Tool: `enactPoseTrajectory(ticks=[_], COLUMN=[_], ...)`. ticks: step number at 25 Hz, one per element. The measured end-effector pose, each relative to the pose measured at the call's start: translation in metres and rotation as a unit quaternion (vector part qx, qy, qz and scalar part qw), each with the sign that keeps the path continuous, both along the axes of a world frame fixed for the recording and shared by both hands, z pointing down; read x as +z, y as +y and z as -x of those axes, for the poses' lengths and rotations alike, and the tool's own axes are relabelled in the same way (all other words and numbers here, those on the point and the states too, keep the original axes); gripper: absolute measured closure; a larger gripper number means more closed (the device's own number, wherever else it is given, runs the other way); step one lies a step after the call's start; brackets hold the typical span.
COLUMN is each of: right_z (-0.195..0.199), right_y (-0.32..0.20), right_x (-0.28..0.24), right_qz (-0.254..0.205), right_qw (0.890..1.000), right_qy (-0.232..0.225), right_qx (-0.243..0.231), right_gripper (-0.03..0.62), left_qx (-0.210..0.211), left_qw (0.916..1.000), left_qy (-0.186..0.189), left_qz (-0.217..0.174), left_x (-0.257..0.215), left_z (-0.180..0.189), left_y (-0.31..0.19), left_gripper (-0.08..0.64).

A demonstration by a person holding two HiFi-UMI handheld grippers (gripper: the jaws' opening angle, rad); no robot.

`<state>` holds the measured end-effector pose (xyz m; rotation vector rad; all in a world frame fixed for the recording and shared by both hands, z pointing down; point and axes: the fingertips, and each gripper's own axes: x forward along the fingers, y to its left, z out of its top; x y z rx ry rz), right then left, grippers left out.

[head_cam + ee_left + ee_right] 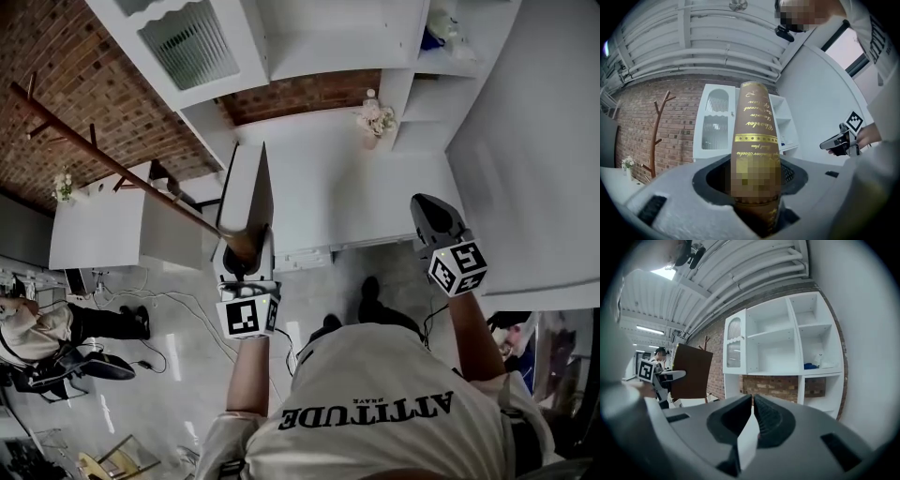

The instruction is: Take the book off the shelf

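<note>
A brown book (255, 202) with gold lettering on its spine stands upright in my left gripper (246, 258), held in the air in front of the white shelf unit (328, 56). In the left gripper view the book's spine (754, 136) fills the middle, and the jaws are shut on its lower end. My right gripper (436, 220) hangs to the right, away from the book, jaws shut with nothing between them. The right gripper view shows the book (691, 371) at the left and the shelf unit (783, 338) ahead, beyond my right gripper (753, 401).
A brown wooden coat rack (112, 164) leans at the left beside a low white cabinet (103, 230). A vase of flowers (375, 120) stands in a lower shelf bay, and a blue item (812, 365) lies in a right bay. A seated person (37, 328) is at far left.
</note>
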<state>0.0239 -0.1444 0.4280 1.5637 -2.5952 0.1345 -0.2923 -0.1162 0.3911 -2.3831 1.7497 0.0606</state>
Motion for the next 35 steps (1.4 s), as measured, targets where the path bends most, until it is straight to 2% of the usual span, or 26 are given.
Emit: enactPoseTrajectory(ticks=[7,13,26,30,35], right_z=[0.000,-0.020,-0.068,-0.082,-0.095], right_y=[0.046,0.066,0.056,0.054,0.052], right_x=[-0.005,-0.012,-0.017,-0.013,-0.017], right_qz=[-0.006,-0.010,-0.027,-0.023,-0.026], right_qw=[0.999,0.998,0.999,0.999,0.999], right_qy=[0.003,0.000,-0.011,-0.017,-0.021], right_qx=[0.045,0.068,0.042,0.031,0.021], right_gripper=[0.558,0.558,0.558,0.558,0.558], left_qx=[0.028,0.054,0.021,0.020,0.014], left_qw=[0.9995,0.9984,0.9989,0.9992,0.9989], left_qy=[0.009,0.009,0.041,0.035,0.044], left_qz=[0.009,0.015,0.003,0.002,0.005], left_x=[0.011,0.013,0.002,0.004,0.006], left_z=[0.008,-0.010,-0.060,-0.076,-0.087], left_y=[0.020,0.034,0.053,0.059,0.062], left_gripper=[0.322,0.322,0.322,0.322,0.322])
